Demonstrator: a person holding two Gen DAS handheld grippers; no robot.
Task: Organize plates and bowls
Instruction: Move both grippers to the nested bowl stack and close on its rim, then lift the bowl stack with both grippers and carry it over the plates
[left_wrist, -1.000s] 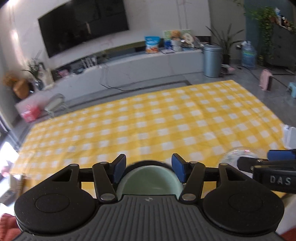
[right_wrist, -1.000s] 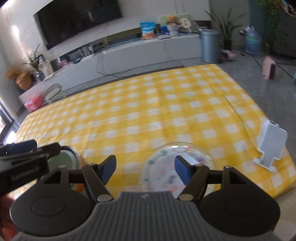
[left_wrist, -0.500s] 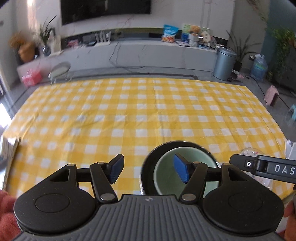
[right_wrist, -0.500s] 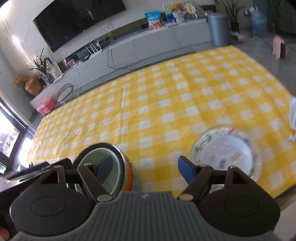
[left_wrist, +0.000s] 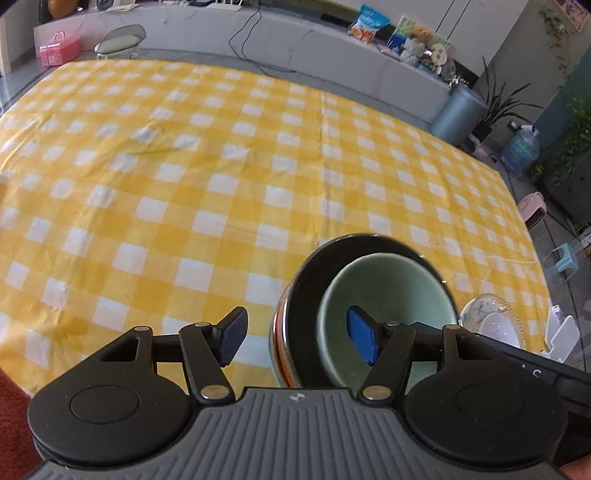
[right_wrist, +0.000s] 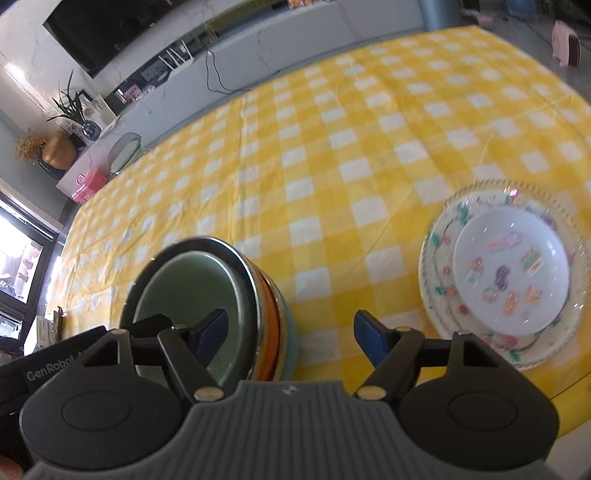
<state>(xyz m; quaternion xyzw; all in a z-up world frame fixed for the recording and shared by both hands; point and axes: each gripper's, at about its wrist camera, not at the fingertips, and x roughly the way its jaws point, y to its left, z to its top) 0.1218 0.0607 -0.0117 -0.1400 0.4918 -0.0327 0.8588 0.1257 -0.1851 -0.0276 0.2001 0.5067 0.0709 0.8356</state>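
Both grippers had dropped toward the near table edge since a second earlier. Left gripper (left_wrist: 293, 341) stood wide open, straddling the rim of the bowl stack (left_wrist: 369, 314), gripping nothing. Right gripper (right_wrist: 290, 334) held nothing, jaws closing slightly between that stack and the plate stack (right_wrist: 506, 273). Likely pickups next.

Stacked bowls (left_wrist: 369, 295): near rim hidden behind the left gripper (left_wrist: 295, 338), lower bowls show only as edge stripes. Plate stack (left_wrist: 491, 325) at 4 o'clock is blurred, partly behind the other gripper's body. In the right wrist view its pattern (right_wrist: 509, 273) is too smeared to read.
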